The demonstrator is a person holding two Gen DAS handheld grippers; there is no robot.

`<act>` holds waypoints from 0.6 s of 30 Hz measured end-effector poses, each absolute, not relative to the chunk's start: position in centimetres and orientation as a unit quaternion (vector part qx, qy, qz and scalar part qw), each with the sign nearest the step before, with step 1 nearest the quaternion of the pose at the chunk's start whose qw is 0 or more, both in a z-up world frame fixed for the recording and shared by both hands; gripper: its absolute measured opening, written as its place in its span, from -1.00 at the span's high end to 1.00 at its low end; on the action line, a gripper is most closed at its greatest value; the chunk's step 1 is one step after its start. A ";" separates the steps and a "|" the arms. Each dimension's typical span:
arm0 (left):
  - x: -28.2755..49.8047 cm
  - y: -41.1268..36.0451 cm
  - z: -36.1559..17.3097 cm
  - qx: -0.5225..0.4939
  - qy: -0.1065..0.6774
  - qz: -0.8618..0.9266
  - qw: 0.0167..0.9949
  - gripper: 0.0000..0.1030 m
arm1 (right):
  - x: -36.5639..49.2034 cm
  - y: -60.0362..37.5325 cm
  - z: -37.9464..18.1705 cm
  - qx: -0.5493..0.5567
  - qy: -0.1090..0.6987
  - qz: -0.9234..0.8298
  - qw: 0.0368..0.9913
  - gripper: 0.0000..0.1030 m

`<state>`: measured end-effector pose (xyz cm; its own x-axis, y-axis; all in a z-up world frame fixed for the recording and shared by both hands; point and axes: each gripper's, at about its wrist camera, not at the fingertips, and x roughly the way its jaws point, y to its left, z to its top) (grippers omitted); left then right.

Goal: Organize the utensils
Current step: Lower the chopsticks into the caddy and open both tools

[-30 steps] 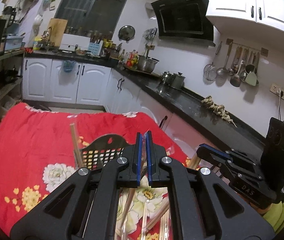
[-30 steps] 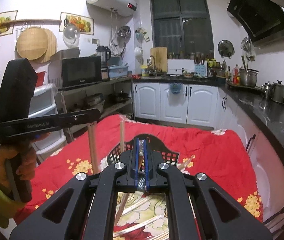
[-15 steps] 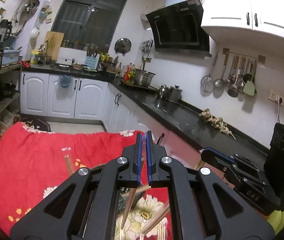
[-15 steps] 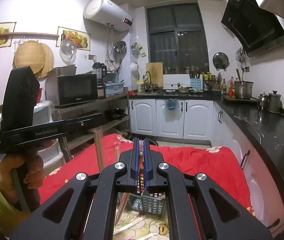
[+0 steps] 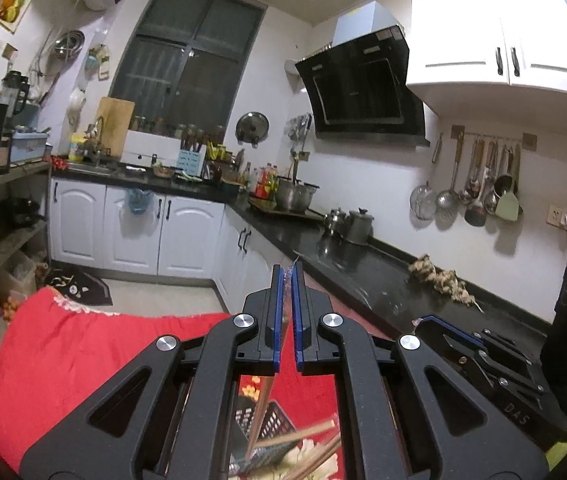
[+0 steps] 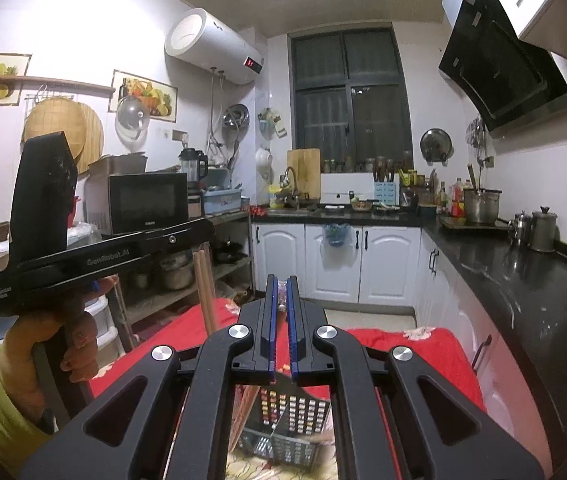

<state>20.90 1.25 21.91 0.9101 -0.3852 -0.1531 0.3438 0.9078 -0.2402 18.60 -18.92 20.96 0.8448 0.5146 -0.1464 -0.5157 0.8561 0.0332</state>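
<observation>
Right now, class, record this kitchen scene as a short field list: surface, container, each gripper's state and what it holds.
surface: red floral cloth over the table
container: black mesh basket on the cloth, below both grippers
left gripper: shut on chopsticks that hang down toward the basket
right gripper: shut on a thin wrapped item; what it is cannot be told
loose items: more chopsticks lying by the basket
</observation>
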 end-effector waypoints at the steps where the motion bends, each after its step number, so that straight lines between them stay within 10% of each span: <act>1: 21.0 1.3 22.0 -0.105 0.097 -0.186 0.972 0.96 | 18.8 -18.9 21.2 -0.002 0.074 0.268 0.961 0.91; 18: 23.8 1.9 20.0 -0.107 0.084 -0.161 0.977 0.96 | 22.8 -18.8 20.6 -0.020 0.054 0.222 0.973 0.91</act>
